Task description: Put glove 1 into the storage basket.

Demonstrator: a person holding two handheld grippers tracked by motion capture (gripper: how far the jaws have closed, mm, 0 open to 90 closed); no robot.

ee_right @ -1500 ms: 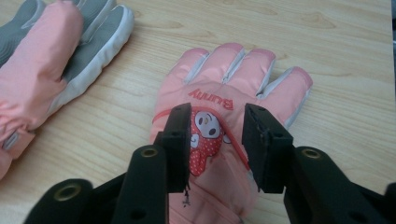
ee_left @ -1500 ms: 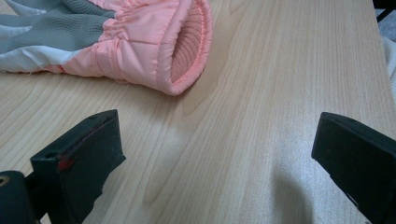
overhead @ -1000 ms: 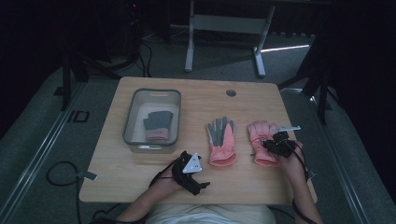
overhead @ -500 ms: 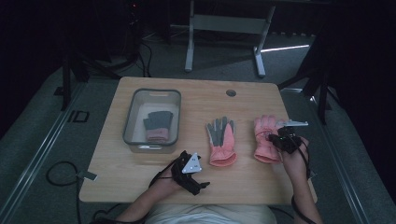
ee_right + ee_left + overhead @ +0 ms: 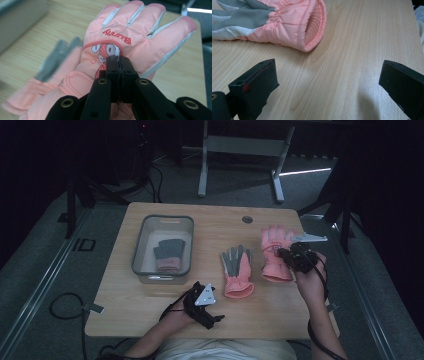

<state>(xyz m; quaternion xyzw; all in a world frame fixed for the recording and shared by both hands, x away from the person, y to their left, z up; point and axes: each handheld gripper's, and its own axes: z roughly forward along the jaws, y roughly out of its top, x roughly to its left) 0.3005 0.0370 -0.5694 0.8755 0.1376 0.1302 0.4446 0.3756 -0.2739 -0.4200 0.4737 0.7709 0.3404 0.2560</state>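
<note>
A pink glove point(image 5: 274, 255) printed "Bunny" point(image 5: 140, 32) lies back up at the table's right. My right gripper point(image 5: 286, 256) point(image 5: 119, 62) is shut on the fabric at its middle. A second pink glove point(image 5: 237, 270) lies palm up with its grey grip side showing, left of the first. It appears blurred in the right gripper view point(image 5: 52, 65). My left gripper point(image 5: 209, 309) point(image 5: 328, 75) rests low near the front edge, open with nothing between its jaws. The palm-up glove's cuff point(image 5: 312, 27) lies a short way ahead of it.
A grey-rimmed clear bin point(image 5: 142, 245) stands at the table's left, with a grey and pink glove point(image 5: 167, 254) inside. A round cable hole point(image 5: 247, 219) sits near the far edge. Bare wood lies between the bin and the gloves.
My right gripper has moved away from the person with the Bunny glove pinched in it, so the glove now sits farther back. The left gripper has stayed put.
</note>
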